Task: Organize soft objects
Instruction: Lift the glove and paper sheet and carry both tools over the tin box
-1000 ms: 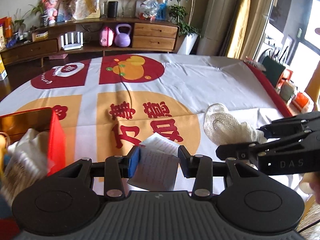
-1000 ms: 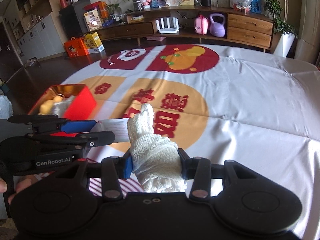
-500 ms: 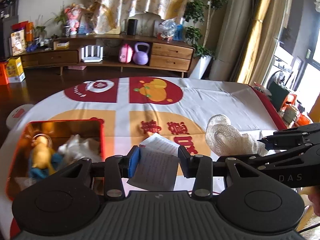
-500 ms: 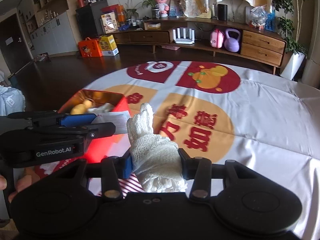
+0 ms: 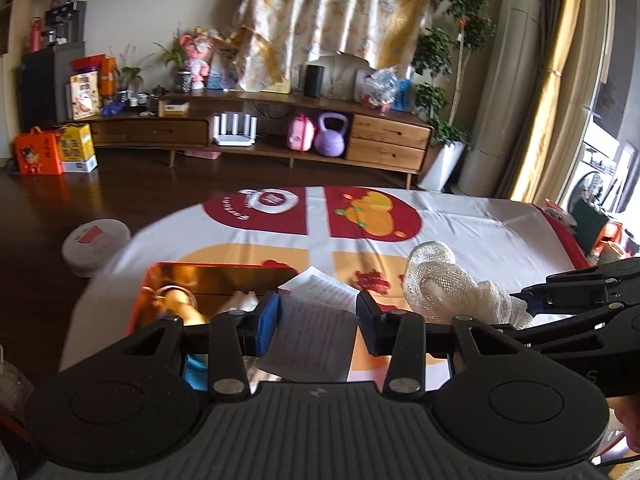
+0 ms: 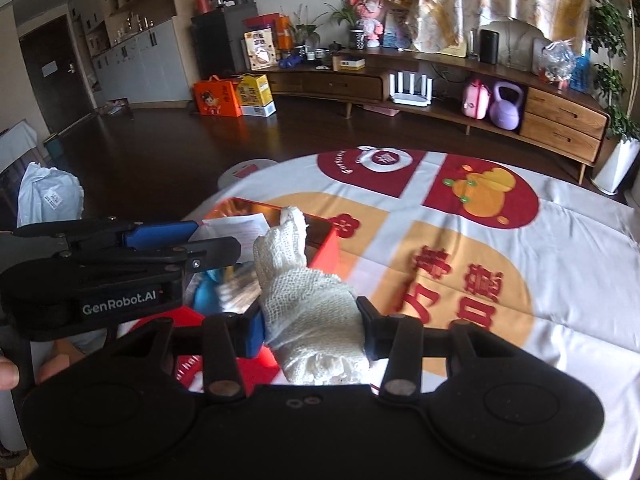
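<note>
My left gripper (image 5: 317, 326) is shut on a folded printed paper sheet (image 5: 310, 338), held over the near edge of a red box with a gold inside (image 5: 224, 276). In the right wrist view the left gripper (image 6: 208, 240) shows from the side, above the same red box (image 6: 326, 246), with the paper sheet (image 6: 236, 226) in it. My right gripper (image 6: 312, 326) is shut on a white mesh cloth bundle (image 6: 308, 300), just right of the box. That bundle (image 5: 452, 288) and the right gripper (image 5: 524, 304) show at the right of the left wrist view. Soft toys lie inside the box.
A printed cloth (image 6: 500, 240) in white, red and orange covers the table. A round white device (image 5: 96, 240) sits on the dark floor past the table's left edge. A low wooden cabinet (image 5: 280, 128) with a purple kettlebell stands at the far wall.
Both grippers rose and moved left together, carrying the paper and the mesh bundle; the red box has come from the left edge to under the left gripper.
</note>
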`<state>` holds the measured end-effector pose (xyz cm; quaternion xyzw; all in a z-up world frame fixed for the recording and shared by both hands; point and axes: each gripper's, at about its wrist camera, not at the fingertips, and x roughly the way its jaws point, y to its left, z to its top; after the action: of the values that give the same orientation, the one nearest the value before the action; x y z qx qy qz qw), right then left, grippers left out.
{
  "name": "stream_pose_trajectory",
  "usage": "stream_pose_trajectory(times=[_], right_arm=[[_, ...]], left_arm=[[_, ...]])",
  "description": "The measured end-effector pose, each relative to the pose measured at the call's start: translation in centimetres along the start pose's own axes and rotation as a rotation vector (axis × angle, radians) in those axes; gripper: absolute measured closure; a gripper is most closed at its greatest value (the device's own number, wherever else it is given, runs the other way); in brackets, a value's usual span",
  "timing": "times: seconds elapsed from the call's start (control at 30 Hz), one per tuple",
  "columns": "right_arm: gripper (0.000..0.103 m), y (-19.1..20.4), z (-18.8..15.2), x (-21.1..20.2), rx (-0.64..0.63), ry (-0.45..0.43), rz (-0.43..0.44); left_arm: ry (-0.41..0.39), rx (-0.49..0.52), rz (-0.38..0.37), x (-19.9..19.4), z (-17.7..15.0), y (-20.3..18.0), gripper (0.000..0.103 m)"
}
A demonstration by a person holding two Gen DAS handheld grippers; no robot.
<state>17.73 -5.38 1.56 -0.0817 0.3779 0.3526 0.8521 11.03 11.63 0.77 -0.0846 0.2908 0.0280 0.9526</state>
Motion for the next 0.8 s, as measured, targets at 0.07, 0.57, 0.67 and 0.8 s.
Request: stream_pose_trajectory(times=[0.07, 0.57, 0.67, 0.8], right_arm=[[0.059, 0.7, 0.4, 0.6, -0.001, 0.004, 0.01], [0.058, 3.8, 2.7, 6.6, -0.015, 0.05, 0.002], [0.058, 3.7, 3.2, 8.0, -0.012, 0.063, 0.001], [0.057, 3.5, 3.8, 10.1, -0.01, 0.08, -0.004]], left_arm=[[-0.006, -0.004, 0.018, -0.3, 0.1, 0.8, 0.061], [-0.001, -0.07, 0.136, 0.8, 0.4, 7.7, 0.061], [0.018, -0.082, 0.149, 1.7, -0.1, 8.9, 0.061], [0.044, -0.093, 0.157, 2.8, -1.0, 9.7, 0.061]])
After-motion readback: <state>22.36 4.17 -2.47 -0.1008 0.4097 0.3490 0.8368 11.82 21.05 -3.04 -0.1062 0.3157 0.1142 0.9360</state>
